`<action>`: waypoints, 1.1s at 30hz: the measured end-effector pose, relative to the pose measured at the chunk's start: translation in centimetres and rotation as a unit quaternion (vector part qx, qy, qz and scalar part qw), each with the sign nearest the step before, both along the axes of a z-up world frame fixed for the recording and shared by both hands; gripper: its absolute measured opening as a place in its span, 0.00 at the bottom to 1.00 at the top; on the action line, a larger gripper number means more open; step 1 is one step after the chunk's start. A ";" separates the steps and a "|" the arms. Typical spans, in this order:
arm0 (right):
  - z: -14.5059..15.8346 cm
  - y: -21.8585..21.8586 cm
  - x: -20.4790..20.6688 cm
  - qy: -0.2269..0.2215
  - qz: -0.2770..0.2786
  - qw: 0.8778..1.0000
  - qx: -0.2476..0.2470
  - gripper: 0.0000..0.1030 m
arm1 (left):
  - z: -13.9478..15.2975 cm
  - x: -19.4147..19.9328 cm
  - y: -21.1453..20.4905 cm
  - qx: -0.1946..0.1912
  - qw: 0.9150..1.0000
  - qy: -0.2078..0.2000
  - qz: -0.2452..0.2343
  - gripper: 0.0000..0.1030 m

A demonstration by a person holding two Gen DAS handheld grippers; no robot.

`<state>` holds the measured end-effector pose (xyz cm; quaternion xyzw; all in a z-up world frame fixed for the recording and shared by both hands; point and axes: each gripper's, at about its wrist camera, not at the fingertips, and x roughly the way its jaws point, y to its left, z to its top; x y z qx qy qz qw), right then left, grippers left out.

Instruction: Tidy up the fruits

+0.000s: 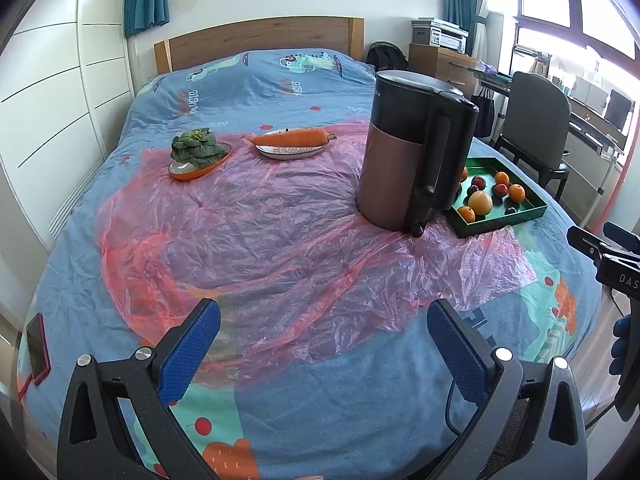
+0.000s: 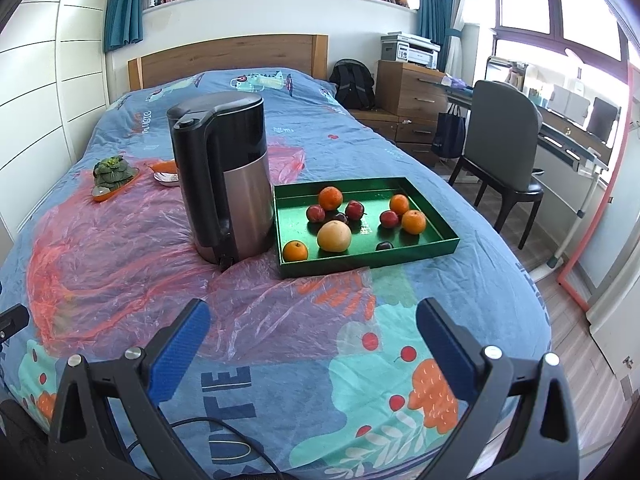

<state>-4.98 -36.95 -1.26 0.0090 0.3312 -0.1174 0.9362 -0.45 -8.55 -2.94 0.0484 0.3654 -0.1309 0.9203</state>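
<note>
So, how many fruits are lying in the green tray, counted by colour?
In the green tray:
Orange fruits: 4
Red fruits: 3
Dark purple fruits: 2
Large yellow fruit: 1
Total: 10

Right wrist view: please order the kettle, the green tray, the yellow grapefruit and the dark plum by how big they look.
1. green tray and kettle: similar, so unranked
2. yellow grapefruit
3. dark plum
</note>
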 end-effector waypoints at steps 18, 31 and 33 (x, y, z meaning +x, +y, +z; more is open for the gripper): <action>0.0 1.5 0.7 -0.005 0.022 1.000 -0.003 1.00 | 0.2 0.1 1.4 -0.006 0.999 -0.008 0.037 0.99; -0.1 2.7 1.3 -0.011 0.046 0.999 -0.006 1.00 | 0.1 0.4 1.2 -0.006 1.000 -0.007 0.029 0.99; -0.1 2.4 1.2 -0.012 0.042 0.999 -0.005 1.00 | 0.0 0.4 0.5 -0.006 1.000 -0.002 0.014 0.99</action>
